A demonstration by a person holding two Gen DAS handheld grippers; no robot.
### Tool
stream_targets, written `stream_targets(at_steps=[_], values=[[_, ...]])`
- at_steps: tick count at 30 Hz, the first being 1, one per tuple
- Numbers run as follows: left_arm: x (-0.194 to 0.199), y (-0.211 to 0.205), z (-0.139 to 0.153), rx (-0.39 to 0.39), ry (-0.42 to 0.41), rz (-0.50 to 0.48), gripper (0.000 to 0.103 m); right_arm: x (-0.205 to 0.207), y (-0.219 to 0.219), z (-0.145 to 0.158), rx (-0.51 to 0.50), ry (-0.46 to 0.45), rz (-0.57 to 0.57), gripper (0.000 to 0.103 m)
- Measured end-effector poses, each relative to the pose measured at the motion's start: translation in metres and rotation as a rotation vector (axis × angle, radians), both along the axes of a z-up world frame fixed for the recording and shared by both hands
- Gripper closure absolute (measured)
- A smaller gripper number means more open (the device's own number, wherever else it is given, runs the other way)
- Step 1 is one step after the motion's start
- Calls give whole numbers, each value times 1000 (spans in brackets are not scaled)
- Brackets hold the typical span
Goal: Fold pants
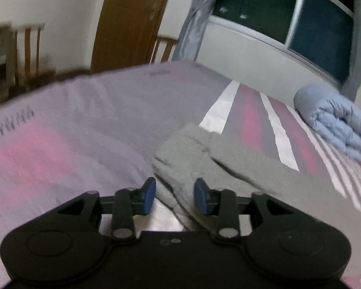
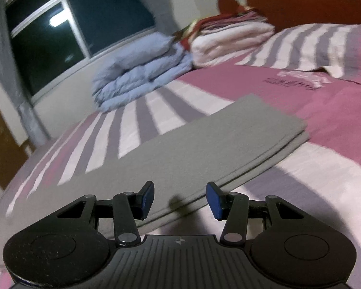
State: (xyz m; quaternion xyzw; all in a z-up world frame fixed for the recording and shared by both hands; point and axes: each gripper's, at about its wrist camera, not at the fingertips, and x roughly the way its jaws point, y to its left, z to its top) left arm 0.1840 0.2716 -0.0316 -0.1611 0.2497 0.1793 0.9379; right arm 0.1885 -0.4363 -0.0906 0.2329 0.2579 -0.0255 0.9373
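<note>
Grey pants (image 1: 204, 159) lie on the bed, bunched and rumpled at the end nearest my left gripper (image 1: 175, 196). That gripper is open; grey cloth shows in the gap between its blue pads, and the pads do not press on it. In the right wrist view the pants (image 2: 192, 144) lie flat as a folded slab with layered edges. My right gripper (image 2: 180, 200) stands open just above the slab's near edge, with nothing clamped between its fingers.
The bed sheet (image 1: 84, 120) is pink, grey and white striped. A folded blue duvet (image 2: 142, 72) and a stack of pale blankets (image 2: 231, 41) sit at the far side under a dark window (image 2: 72, 24). A wooden door (image 1: 130, 21) and chairs (image 1: 29, 48) stand beyond the bed.
</note>
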Motion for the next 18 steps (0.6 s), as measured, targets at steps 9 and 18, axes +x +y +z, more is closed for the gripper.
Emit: stream_targets(at_steps=[9, 18], values=[[9, -87, 13, 123, -69, -33, 44, 4, -77, -7, 126, 6, -202, 55], [21, -101, -34, 74, 48, -59, 44, 22, -134, -28, 268, 22, -258, 60]])
